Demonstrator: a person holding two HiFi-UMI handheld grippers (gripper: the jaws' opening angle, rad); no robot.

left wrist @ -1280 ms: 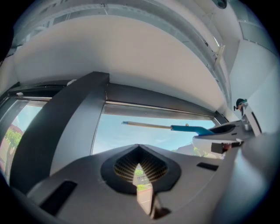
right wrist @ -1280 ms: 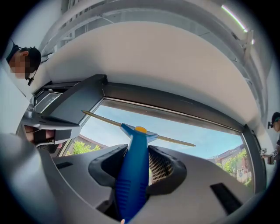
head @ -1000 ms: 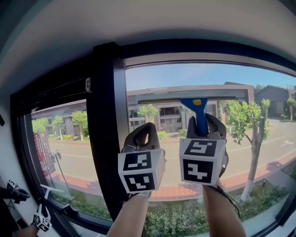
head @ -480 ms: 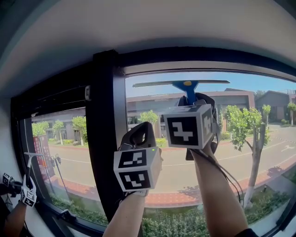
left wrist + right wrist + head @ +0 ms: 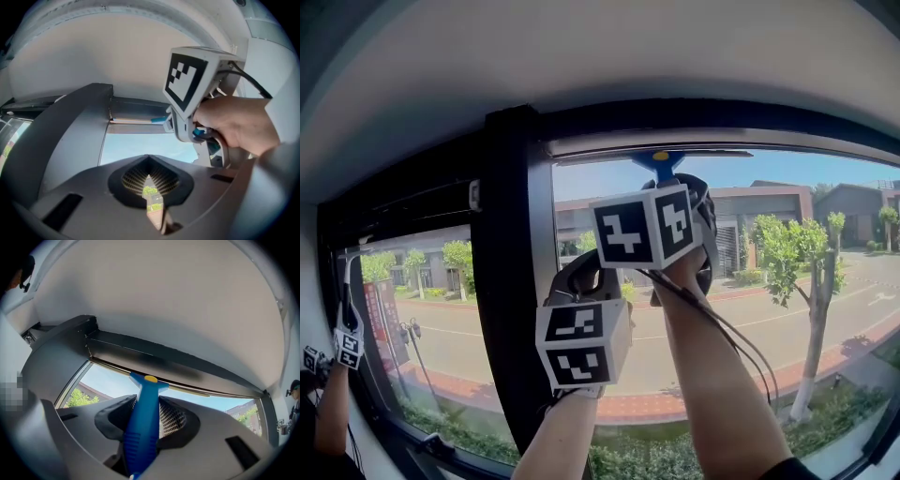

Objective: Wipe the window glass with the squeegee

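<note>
Between the right hand-held gripper's (image 5: 146, 422) jaws sits the squeegee (image 5: 143, 401), blade uppermost.

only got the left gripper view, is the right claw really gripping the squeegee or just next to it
Observer: Gripping it: the right gripper view shows the right claw shut on the blue handle of the squeegee.
Operator: how far along the glass does the blade reach
Observer: In the head view the blade lies along the top of the right pane, from the black mullion to about midway across.
Operator: anyone else at the window
Observer: Yes, at the head view's far left another person's arm holds a second squeegee up before the left pane.
</note>
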